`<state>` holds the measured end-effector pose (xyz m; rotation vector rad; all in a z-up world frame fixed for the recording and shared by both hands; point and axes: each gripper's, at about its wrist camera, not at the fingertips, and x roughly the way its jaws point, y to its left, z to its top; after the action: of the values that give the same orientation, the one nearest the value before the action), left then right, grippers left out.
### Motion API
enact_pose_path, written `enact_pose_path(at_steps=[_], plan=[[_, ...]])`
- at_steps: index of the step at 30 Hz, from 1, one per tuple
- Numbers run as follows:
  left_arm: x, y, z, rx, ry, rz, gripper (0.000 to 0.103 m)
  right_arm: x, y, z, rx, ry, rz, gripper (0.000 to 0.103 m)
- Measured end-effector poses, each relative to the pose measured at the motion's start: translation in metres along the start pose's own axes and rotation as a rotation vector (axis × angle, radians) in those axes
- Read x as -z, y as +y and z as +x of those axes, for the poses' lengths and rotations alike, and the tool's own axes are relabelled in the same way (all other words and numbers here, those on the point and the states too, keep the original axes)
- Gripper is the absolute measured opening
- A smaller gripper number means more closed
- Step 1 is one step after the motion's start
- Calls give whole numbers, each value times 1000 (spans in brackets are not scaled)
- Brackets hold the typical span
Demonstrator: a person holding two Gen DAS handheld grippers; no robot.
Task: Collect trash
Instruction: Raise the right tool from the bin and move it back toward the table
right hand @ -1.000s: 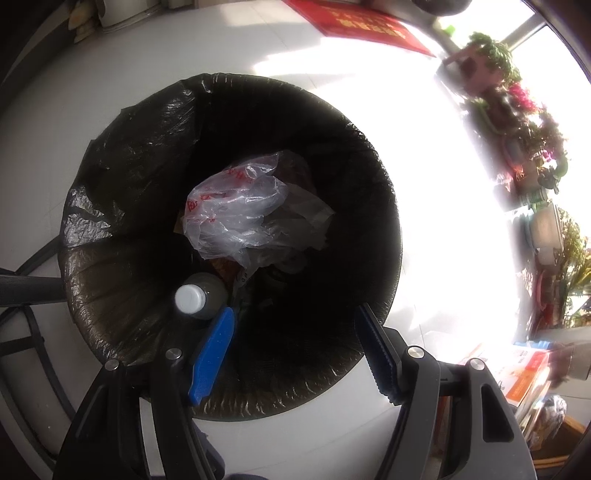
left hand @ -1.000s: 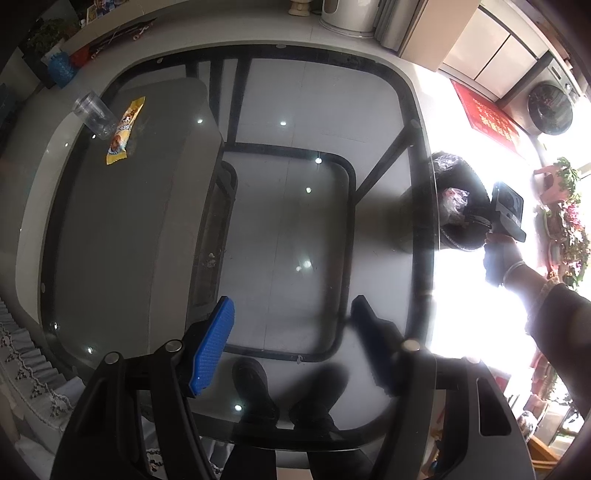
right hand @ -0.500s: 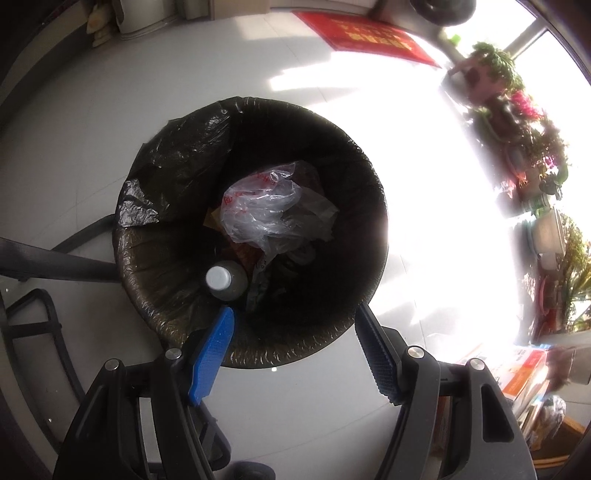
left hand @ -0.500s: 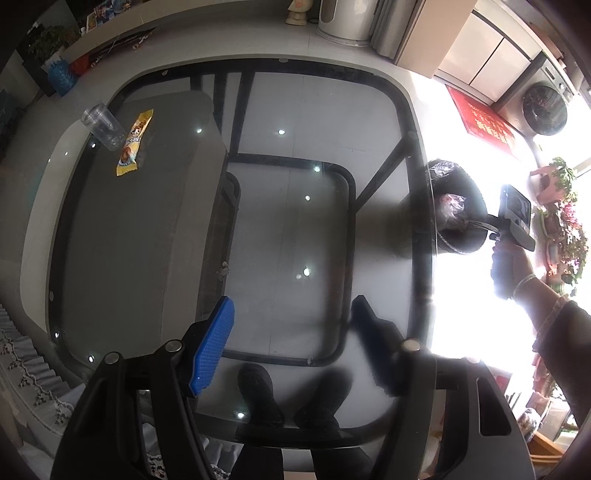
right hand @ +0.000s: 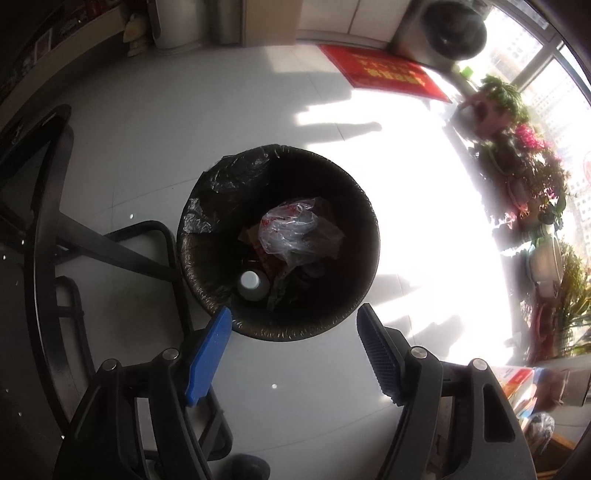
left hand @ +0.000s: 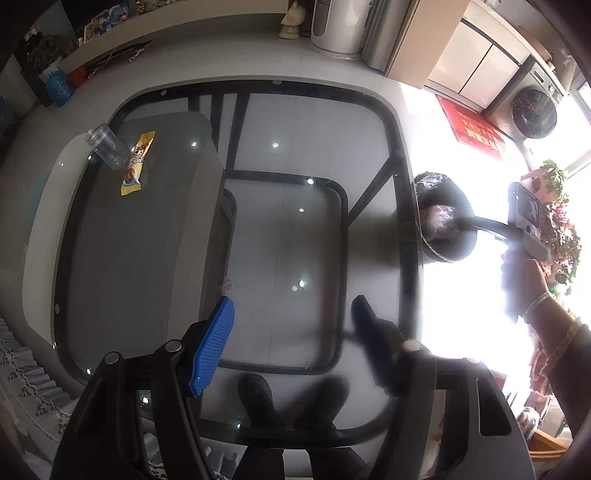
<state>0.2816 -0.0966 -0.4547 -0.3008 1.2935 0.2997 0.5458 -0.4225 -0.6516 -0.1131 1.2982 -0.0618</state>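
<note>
A black-lined trash bin [right hand: 218, 173] stands on the white floor and holds a crumpled clear plastic bag [right hand: 295, 230] and a white-capped bottle [right hand: 252, 283]. My right gripper [right hand: 294, 319] hangs open and empty well above the bin's near rim. In the left wrist view the bin [left hand: 456, 199] sits off the table's right end, with the right gripper's body [left hand: 524, 218] and a hand over it. On the glass table [left hand: 147, 258] at the far left lie a yellow snack wrapper [left hand: 137, 163] and a clear plastic cup [left hand: 105, 146]. My left gripper [left hand: 291, 308] is open and empty over the table's near side.
The table's black metal frame [right hand: 51, 192] stands left of the bin. A red mat [right hand: 384, 70] and a washing machine [right hand: 454, 29] are farther back, and potted plants [right hand: 517, 147] line the sunlit window on the right. A person's shoes [left hand: 258, 402] show under the glass.
My right gripper has risen away from the bin, which now looks smaller and farther below. The left gripper has lifted a little above the table. Both stay open and empty.
</note>
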Motion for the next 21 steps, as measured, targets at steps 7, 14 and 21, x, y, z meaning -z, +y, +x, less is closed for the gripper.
enact_pose_path(at_steps=[7,14,21], plan=[[2,10,-9,2,-1,-15,65,1,24,-58,-34,-63,-95,68],[0,25,-16,-6,-16,-32,65,13,69,-107,-62,-111,-223,68],[3,46,-21,-15,-22,-49,65,23,111,-143,-105,-130,-288,68]])
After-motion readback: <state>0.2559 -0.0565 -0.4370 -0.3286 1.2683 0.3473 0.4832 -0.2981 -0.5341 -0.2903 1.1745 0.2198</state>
